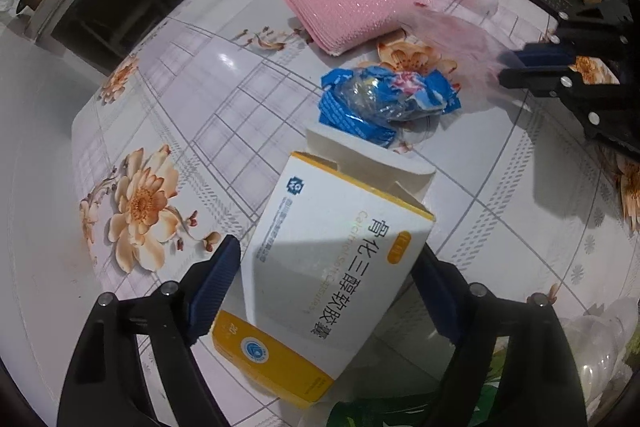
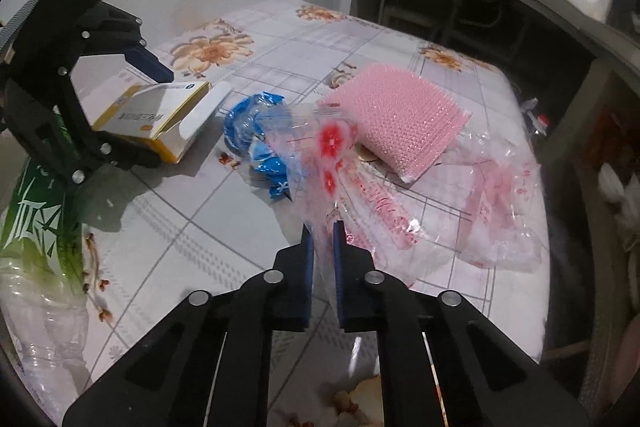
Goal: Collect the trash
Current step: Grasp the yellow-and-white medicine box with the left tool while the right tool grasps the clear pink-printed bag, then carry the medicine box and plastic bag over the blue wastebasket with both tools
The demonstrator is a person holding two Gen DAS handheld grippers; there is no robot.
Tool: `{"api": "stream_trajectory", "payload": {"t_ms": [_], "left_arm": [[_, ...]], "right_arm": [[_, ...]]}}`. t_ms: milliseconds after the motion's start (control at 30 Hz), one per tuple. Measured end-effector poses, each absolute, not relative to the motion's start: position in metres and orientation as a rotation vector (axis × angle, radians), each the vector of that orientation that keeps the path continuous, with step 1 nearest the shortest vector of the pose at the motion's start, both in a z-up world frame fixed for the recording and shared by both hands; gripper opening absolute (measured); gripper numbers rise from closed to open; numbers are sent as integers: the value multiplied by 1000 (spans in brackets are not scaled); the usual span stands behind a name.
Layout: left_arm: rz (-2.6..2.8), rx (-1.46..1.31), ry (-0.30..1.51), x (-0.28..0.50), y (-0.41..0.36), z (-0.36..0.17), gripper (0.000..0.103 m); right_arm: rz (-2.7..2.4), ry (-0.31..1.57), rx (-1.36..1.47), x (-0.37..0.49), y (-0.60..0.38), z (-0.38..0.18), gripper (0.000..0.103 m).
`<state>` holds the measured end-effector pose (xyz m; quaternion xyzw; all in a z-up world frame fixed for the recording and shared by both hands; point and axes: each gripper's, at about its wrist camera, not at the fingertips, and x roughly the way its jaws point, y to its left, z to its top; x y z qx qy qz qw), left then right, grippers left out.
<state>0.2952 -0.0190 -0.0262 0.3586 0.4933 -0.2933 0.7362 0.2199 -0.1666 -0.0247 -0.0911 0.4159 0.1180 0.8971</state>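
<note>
We have the right gripper pinched shut on the thin clear pink-printed plastic bag: light, limp, slippery, best held by its bunched edge. The left gripper straddles the stiff white-and-yellow cardboard medicine box, jaws wide, not clamped.

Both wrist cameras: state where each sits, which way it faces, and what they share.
Left wrist: on the left gripper, looking steeply down at the medicine box between its open fingers; the right gripper is at the right edge.
Right wrist: on the right gripper, tilted down across the table, shut on a clear plastic bag.
Shared: box, blue wrapper, pink pad.
</note>
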Motion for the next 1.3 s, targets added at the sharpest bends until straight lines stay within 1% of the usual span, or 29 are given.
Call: {"api": "stream_trajectory", "payload": {"t_ms": [233, 833, 1033, 1300], "left_arm": [[-631, 732, 1052, 293, -13, -9, 81], [-655, 527, 915, 268, -9, 53, 79], [-668, 460, 851, 249, -16, 75, 79], [-739, 402, 841, 234, -38, 89, 79]], "right_arm": [[237, 816, -119, 205, -173, -8, 2], [260, 667, 188, 162, -221, 55, 1], [251, 603, 243, 142, -236, 73, 1], [195, 535, 303, 111, -264, 85, 1]]}}
